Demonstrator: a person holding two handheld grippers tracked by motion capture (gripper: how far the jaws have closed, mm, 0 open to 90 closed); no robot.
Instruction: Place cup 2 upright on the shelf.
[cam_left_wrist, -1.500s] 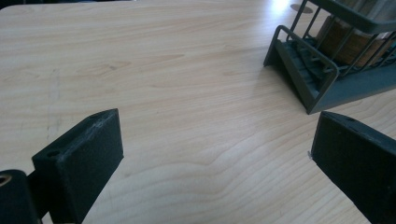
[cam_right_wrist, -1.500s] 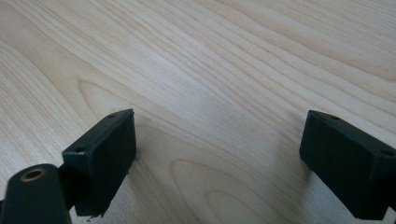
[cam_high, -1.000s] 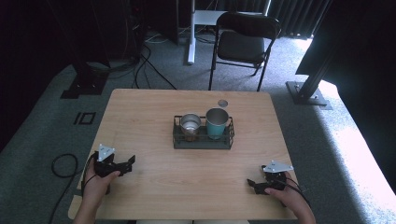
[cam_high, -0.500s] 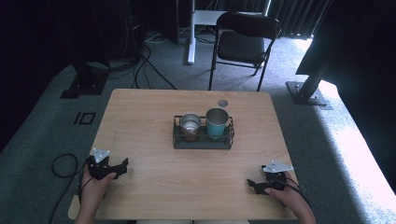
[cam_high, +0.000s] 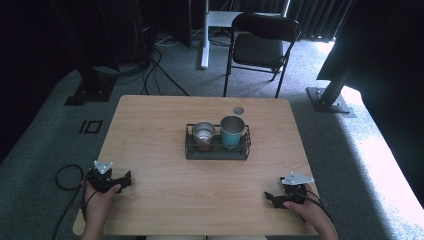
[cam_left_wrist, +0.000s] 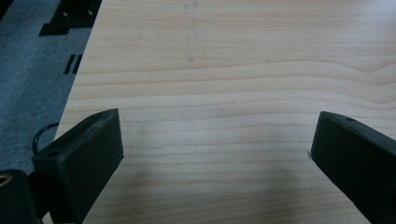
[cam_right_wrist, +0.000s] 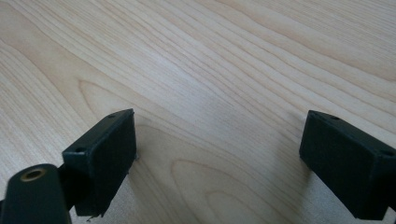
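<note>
The high view takes in the whole wooden table (cam_high: 160, 150): a black wire rack (cam_high: 217, 149) sits near its centre, holding two cups side by side, a steel cup (cam_high: 204, 132) at the rack's 9 o'clock end and a teal cup (cam_high: 232, 131) at its 3 o'clock end. A small round disc (cam_high: 238, 110) lies just beyond the rack at 12 o'clock. The left gripper (cam_high: 122, 179) rests at the table's 8 o'clock corner and the right gripper (cam_high: 270, 196) at 4 o'clock, both well apart from the rack. The left gripper view and right gripper view add what the high view cannot resolve: each pair of jaws stands wide apart over bare wood grain, clamping nothing.
</note>
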